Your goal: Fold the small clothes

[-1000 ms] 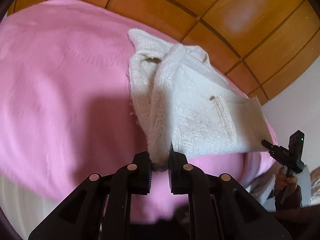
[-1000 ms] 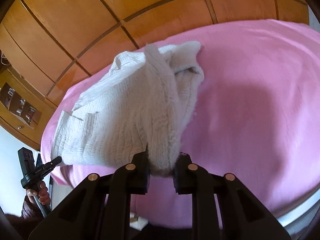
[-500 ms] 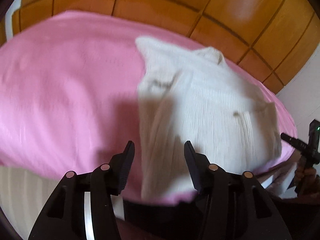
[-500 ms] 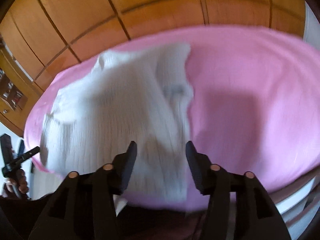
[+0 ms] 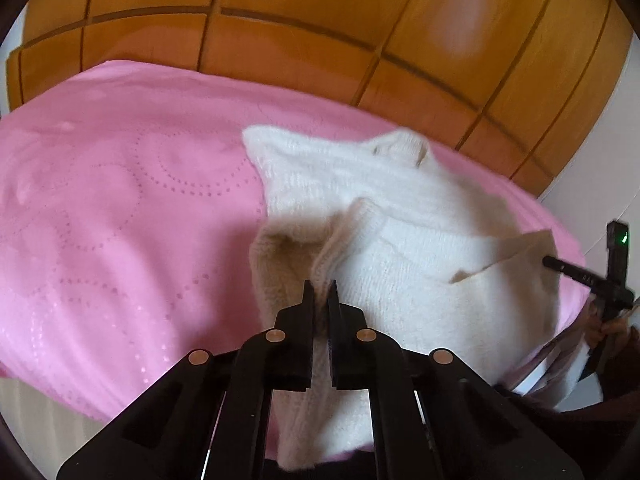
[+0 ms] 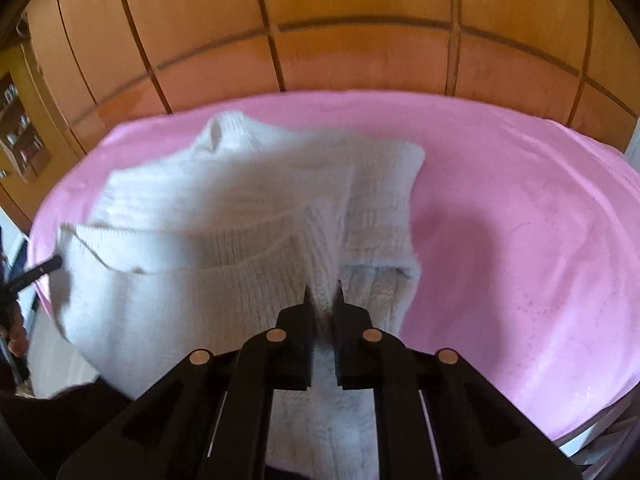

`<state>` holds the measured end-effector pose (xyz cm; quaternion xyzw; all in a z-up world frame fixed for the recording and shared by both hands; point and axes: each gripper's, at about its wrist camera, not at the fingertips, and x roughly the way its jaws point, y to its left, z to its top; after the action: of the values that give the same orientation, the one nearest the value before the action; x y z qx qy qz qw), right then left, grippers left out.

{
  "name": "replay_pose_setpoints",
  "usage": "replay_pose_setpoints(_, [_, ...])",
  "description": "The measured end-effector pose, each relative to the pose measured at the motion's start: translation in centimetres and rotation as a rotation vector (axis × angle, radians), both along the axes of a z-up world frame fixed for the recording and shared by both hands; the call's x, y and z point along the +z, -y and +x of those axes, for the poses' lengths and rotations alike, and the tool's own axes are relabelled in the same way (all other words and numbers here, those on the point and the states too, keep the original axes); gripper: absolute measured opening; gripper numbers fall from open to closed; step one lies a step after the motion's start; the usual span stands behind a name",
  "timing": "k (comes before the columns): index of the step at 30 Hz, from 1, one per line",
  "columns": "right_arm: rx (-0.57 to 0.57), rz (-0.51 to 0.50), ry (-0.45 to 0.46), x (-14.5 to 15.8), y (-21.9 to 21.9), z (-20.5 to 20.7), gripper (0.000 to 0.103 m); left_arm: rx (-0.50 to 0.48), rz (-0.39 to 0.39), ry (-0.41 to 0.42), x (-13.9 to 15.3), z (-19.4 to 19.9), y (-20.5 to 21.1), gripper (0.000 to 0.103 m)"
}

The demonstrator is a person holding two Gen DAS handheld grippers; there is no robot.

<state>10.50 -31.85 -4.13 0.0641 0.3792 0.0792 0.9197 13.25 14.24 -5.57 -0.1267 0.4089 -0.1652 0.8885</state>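
On the near half of the bed [image 5: 120, 208], spread with a pink cover, lies a small white knitted sweater [image 5: 400, 220]; its collar points toward the far edge of the bed, beside the wooden panelled wall [image 5: 280, 40], and its lower hem hangs just over the near edge. The left hand-held gripper [image 5: 320, 292] is closed on a raised ridge of knit at the near-left part of the garment, its fingers pressed together with fabric between them. The right hand-held gripper [image 6: 322, 290] is likewise clamped on a fold of knit at the near-right part, where a cabled panel shows. In each wrist view the other tool appears at the frame's side, close to the sweater's outer hem corner.

The step in hand appears to be carrying the near portion of the sweater over toward the collar to make a cross fold. To do it well, both grips should rise together and at equal height, so the hem stays level and the fold line runs parallel to the near edge of the bed. The lifted layer should travel low over the cover, not be flung. Soft, stretchy knit will sag between the two pinch points; keeping the tools moderately apart holds that span taut. Release only once the hem lies flat on the upper body.
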Motion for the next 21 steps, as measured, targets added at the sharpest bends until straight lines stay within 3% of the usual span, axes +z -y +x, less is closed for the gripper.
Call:
replay_pose_setpoints(4, [-0.033, 0.069, 0.060, 2.3, 1.1, 1.2, 0.006, 0.015, -0.065, 0.043, 1.7, 0.5, -1.0, 0.005])
replay_pose_setpoints(7, [-0.060, 0.065, 0.083, 3.0, 1.1, 3.3, 0.006, 0.031, -0.079, 0.064, 2.0, 2.3, -1.0, 0.005])
replay_pose_setpoints(13, [-0.147, 0.059, 0.097, 3.5, 1.7, 10.3, 0.006, 0.071, -0.079, 0.106, 2.5, 7.8, -1.3, 0.004])
replay_pose_setpoints(17, [-0.214, 0.052, 0.072, 2.7, 2.9, 14.6, 0.006, 0.113, -0.094, 0.102, 2.3, 12.1, -1.5, 0.004])
replay_pose_setpoints(21, [-0.270, 0.012, -0.006, -0.1, 3.0, 18.6, 0.006, 0.149, -0.020, 0.024, 0.0, 16.9, -0.2, 0.004])
